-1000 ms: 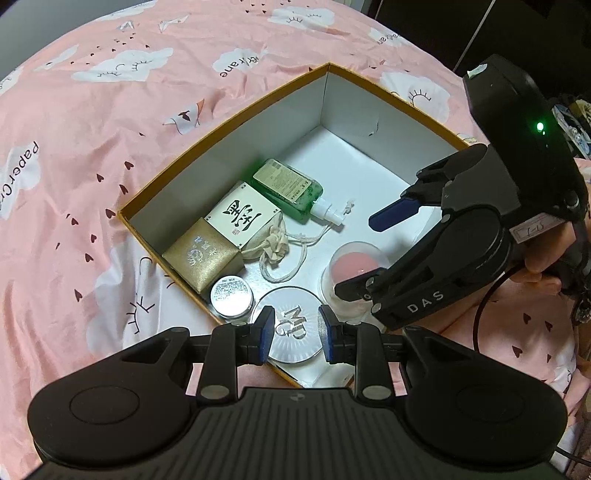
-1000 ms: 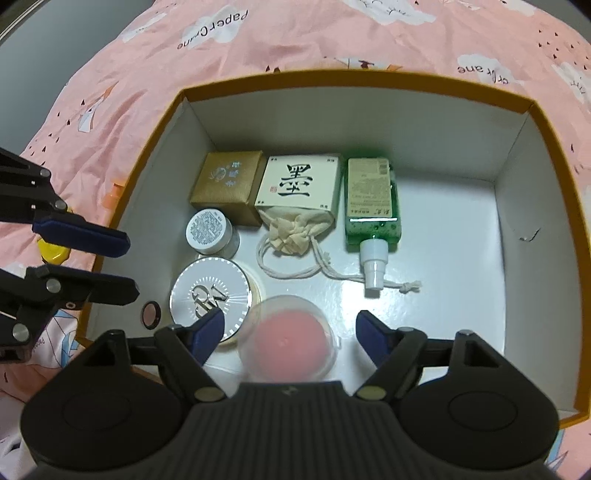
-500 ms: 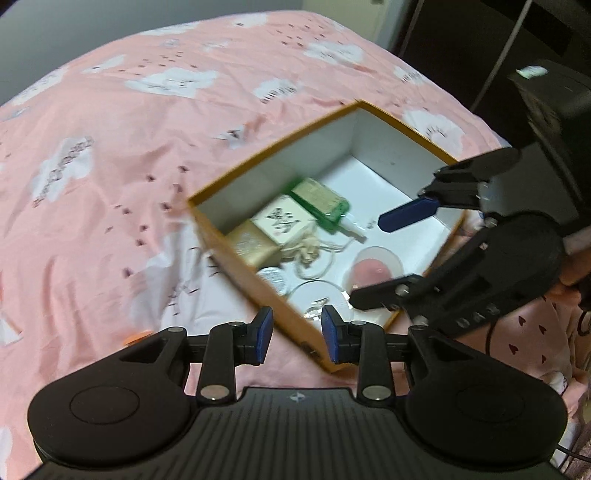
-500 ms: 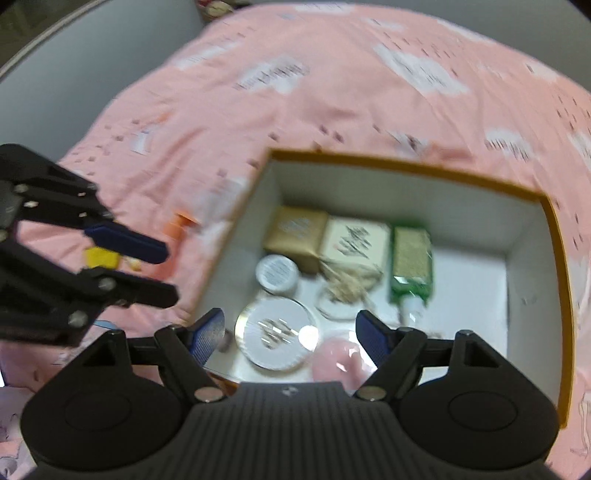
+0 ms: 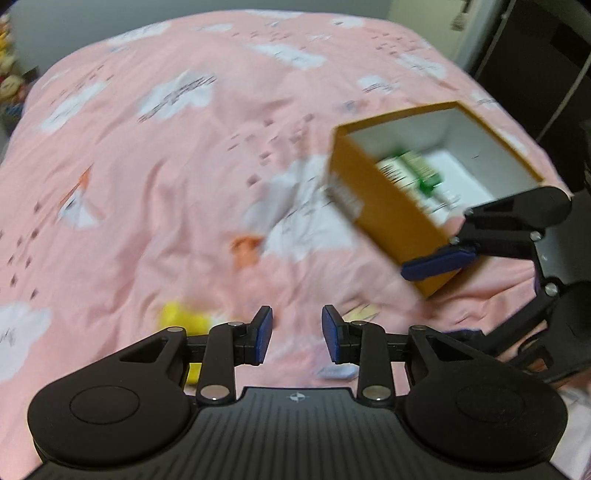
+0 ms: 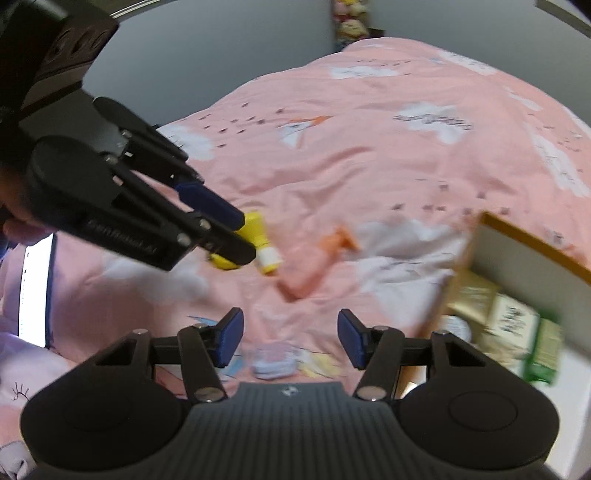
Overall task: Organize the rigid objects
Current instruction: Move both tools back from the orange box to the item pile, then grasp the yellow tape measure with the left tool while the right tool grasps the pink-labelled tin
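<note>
My left gripper [image 5: 297, 332] hangs over the pink bedspread, its jaws a little apart and opening, with nothing between them. A yellow bottle [image 5: 184, 319] lies just left of it; in the right wrist view the left fingertips [image 6: 236, 253] hover in front of that yellow bottle [image 6: 255, 225]. My right gripper [image 6: 290, 339] is closing with nothing gripped. A small pale blue item [image 6: 275, 363] lies on the bed under it. A pink bottle with an orange cap [image 6: 310, 266] lies beyond. The orange box [image 5: 384, 206] holds a green bottle [image 5: 417, 173] and small packages.
The box [image 6: 517, 236] sits at the right in both views, its near corner close to my right gripper's finger [image 5: 439, 262]. A grey wall and soft toys [image 6: 351, 18] stand beyond the bed. A lit screen [image 6: 37, 288] glows at the left edge.
Both grippers have swung left, off the box and out over the bedspread. The left jaws have widened slightly and the right jaws have narrowed. The loose bottles have come into view.
</note>
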`<state>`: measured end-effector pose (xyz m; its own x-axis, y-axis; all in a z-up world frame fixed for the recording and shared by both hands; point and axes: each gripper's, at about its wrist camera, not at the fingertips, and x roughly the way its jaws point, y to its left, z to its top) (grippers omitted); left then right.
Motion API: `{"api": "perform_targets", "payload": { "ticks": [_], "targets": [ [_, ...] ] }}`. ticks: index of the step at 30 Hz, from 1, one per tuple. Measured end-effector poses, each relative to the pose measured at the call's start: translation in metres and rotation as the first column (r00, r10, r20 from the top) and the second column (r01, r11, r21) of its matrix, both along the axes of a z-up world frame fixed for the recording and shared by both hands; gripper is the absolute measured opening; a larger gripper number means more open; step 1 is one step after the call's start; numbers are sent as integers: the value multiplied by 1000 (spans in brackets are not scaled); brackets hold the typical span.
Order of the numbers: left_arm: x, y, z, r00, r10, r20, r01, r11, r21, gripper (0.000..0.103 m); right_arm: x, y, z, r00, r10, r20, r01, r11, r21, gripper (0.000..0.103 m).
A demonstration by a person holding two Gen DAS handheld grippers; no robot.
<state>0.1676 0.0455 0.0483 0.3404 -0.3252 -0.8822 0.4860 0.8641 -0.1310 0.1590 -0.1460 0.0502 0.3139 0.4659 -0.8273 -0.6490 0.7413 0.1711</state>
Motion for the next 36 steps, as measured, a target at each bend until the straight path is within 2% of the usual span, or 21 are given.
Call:
{"api": "perform_targets", "payload": {
  "ticks": [4, 7, 11, 15, 19, 20, 22, 26, 32, 34, 36],
  "targets": [
    [-4, 29, -16, 999, 40, -4, -40, 998, 57, 53, -7, 31, -27, 999, 38, -39, -38, 999, -14, 58],
    [-8, 44, -27, 999, 42, -5, -41, 996, 82, 62, -2, 43, -54, 995, 45, -86, -50, 998, -50, 67],
    [-10, 57, -39, 1000, 8, -23, -5, 995, 98, 66, 7, 47, -84, 989, 34, -143, -51, 992, -118, 69],
    [-4, 67, -44, 999, -16, -31, 19, 993, 119, 67, 12, 45, -104, 981, 30, -190, -59, 987, -150, 69],
    [6, 75, -43, 1000, -21, -21, 24, 989, 145, 68, 11, 50, -116, 975, 48, -216, -85, 982, -166, 60],
    [8, 76, -42, 1000, -24, -17, 26, 989, 147, 70, 10, 52, -118, 977, 51, -209, -90, 979, -185, 53],
    [13, 78, -42, 999, -37, -13, 39, 988, 149, 73, 12, 54, -121, 978, 58, -202, -101, 973, -208, 49],
    [19, 74, -46, 997, -79, -10, 79, 984, 162, 79, 19, 55, -115, 976, 59, -208, -99, 977, -191, 49],
    [27, 68, -65, 991, -132, -25, 134, 976, 172, 84, 38, 59, -87, 992, 43, -121, -60, 989, -135, 49],
    [28, 67, -71, 989, -143, -29, 146, 975, 170, 84, 48, 61, -88, 994, 11, -105, -26, 990, -135, 49],
    [28, 65, -77, 987, -158, -35, 162, 972, 171, 86, 58, 62, -98, 991, -23, -134, 5, 992, -128, 49]
  ]
}}
